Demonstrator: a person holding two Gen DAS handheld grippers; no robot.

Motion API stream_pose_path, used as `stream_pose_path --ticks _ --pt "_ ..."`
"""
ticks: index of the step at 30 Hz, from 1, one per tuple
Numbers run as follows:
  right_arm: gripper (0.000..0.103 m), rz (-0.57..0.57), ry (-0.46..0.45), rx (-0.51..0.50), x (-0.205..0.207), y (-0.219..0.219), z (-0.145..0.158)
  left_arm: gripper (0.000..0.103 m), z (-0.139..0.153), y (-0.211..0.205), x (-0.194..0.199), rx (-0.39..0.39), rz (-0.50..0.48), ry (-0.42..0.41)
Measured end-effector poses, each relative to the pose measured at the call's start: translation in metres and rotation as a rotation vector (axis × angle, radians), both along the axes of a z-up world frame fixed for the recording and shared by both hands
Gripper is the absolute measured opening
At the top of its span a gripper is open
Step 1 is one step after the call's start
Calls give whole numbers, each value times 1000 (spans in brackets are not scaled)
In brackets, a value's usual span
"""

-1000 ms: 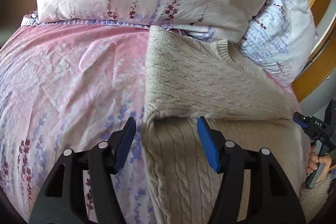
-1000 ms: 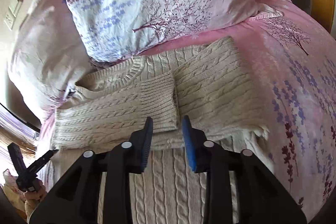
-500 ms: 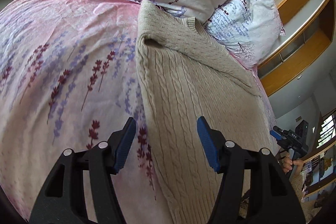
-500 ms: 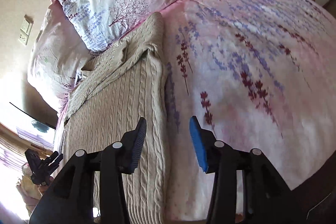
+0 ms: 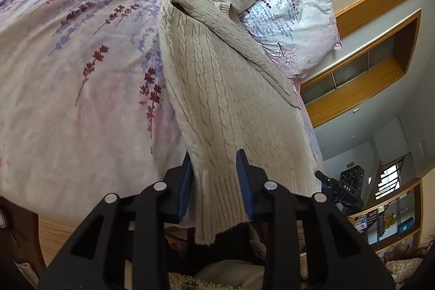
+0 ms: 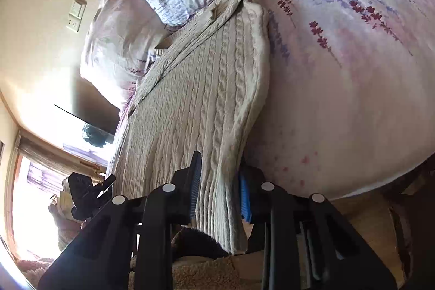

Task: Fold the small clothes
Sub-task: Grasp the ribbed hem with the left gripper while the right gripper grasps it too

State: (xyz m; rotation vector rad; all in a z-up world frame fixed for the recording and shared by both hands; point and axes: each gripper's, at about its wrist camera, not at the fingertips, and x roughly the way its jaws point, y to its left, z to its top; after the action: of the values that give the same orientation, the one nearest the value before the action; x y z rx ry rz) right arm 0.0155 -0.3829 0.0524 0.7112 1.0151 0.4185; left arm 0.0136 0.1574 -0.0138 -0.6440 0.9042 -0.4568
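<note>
A beige cable-knit sweater [image 5: 217, 78] lies lengthwise on the bed, sleeves folded across its chest near the pillows; it also shows in the right wrist view [image 6: 195, 99]. Its ribbed hem hangs over the bed's near edge. My left gripper [image 5: 214, 181] is at the hem's left corner with the knit between its blue pads, which stand a little apart. My right gripper [image 6: 218, 189] is at the hem's right corner with the ribbed knit between its pads in the same way.
The bed has a pink floral cover [image 5: 68, 72] and two floral pillows [image 5: 293, 26] at the head. A wooden shelf unit [image 5: 361, 78] is on the right wall. A fuzzy rug [image 6: 201, 276] lies on the floor below.
Both grippers moved back from the folded sleeves down to the bed's near edge. Their jaws narrowed around the sweater's hem corners.
</note>
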Motion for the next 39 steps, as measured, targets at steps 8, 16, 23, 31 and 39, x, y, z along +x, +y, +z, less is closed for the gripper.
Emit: stream_pose_path --ticks 8,16,23,31,39 --pt "22 37 -33 -19 -10 10 3 23 -4 -7 -11 -19 -10 22" --pt "8 0 -181 -55 -11 8 32 7 9 -16 -6 48 -37 -14" --pt "8 -116 -371 -158 1 1 75 6 63 3 15 158 54 -191" --pt "8 -198 -549 -283 41 13 117 6 122 6 75 251 140 -333" --pt "8 -252 -634 -413 81 30 132 6 142 2 128 262 192 -362"
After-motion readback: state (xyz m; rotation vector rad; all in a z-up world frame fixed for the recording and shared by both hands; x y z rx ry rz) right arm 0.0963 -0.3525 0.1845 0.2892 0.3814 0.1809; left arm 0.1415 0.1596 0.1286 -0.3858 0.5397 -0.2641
